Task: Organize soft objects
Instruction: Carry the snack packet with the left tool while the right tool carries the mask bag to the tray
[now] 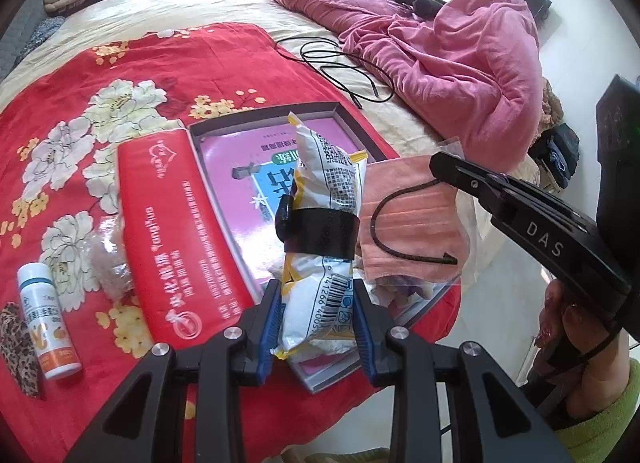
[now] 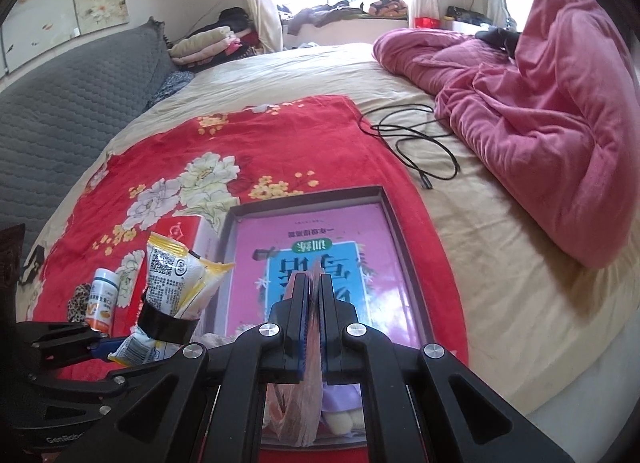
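My left gripper (image 1: 316,315) is shut on a white and yellow snack bag (image 1: 320,183) with a black band around its middle. The bag stands up over the open grey box (image 1: 344,115), which has a pink book lying in it. To the right, my right gripper (image 1: 440,163) is shut on a pink face mask (image 1: 408,223) in a clear wrapper, above the box's near right corner. In the right wrist view the right gripper (image 2: 314,283) pinches the mask (image 2: 296,415) edge-on over the box (image 2: 404,231). The snack bag (image 2: 172,275) and the left gripper (image 2: 100,347) are at the lower left.
Left of the box on a red flowered cloth (image 1: 80,75) lie the red lid (image 1: 172,223), a clear bag of fluff (image 1: 112,259), a small white bottle (image 1: 48,311) and a leopard-print cloth (image 1: 20,347). A black cable (image 1: 348,71) and a pink quilt (image 1: 460,43) lie beyond.
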Demonstrator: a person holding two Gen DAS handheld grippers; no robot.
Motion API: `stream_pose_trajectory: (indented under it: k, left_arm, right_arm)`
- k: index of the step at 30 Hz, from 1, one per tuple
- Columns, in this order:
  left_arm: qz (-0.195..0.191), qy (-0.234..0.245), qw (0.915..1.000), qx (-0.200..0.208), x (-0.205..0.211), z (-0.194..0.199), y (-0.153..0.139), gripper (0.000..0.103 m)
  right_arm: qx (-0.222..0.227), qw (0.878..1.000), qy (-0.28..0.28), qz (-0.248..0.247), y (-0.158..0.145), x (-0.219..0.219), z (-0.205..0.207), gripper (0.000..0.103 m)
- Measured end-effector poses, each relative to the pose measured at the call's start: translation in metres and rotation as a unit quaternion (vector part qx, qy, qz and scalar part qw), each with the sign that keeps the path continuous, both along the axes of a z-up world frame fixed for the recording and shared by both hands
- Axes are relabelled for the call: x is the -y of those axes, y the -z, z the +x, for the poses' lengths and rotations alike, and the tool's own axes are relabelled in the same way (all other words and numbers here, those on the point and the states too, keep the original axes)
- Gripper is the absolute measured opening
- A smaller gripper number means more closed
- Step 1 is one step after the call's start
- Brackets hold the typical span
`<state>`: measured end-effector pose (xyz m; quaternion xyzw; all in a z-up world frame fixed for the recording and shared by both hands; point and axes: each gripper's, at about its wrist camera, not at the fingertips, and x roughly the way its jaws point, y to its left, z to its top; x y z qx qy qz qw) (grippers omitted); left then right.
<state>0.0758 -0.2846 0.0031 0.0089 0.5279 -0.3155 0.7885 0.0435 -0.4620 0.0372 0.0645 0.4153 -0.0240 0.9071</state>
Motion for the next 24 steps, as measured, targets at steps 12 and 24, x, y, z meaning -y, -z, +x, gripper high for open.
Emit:
stream_pose_trajectory:
  k: [12,24]
  left_arm:
    - [0.016,0.005,0.9999,0.001,0.021,0.005,0.013,0.034]
    - [0.017,-0.003,0.9998,-0.002,0.02,0.018,0.022,0.034]
  right_arm:
    - [-0.02,1.0,-0.003,-0.009,0.02,0.006,0.005,0.005]
    - [-0.04,0.999,-0.001,-0.009,0.039,0.006,0.013,0.008]
